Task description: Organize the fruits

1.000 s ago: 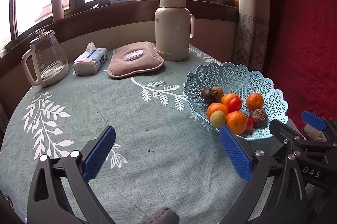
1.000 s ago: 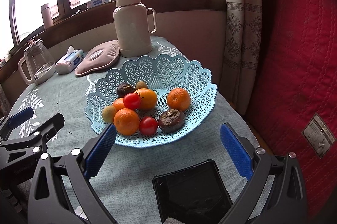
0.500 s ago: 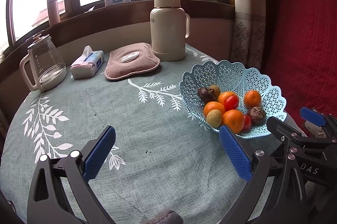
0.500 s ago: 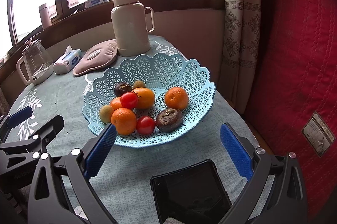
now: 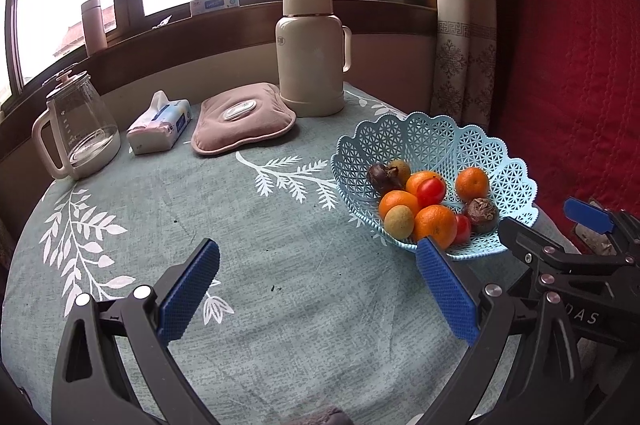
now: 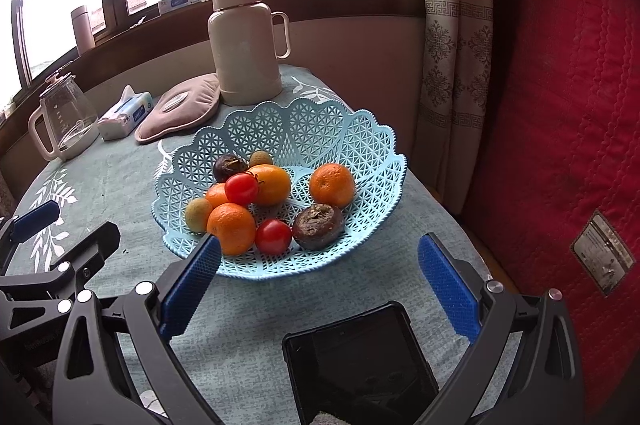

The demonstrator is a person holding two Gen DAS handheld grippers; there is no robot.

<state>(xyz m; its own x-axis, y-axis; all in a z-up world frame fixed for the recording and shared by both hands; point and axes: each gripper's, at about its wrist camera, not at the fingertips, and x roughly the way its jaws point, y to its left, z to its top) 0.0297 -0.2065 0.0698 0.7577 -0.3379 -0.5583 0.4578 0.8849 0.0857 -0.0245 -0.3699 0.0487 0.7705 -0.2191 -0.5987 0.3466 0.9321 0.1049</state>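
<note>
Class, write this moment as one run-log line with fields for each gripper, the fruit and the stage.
left gripper: open, empty | right gripper: open, empty | fruit: all in blue basket | stage: nothing grasped yet

Readable text: the letters "DAS" in pale print on the black body of the right gripper (image 5: 560,237), seen from the left wrist view. Faint graduation marks run down the side of the glass kettle (image 5: 78,129); digits illegible. Thermos (image 5: 312,53) carries a small round emblem, unreadable. Tissue pack (image 5: 160,125), the box on the windowsill (image 5: 215,2) and the wall plate (image 6: 603,259) show print too blurred to read.
</note>
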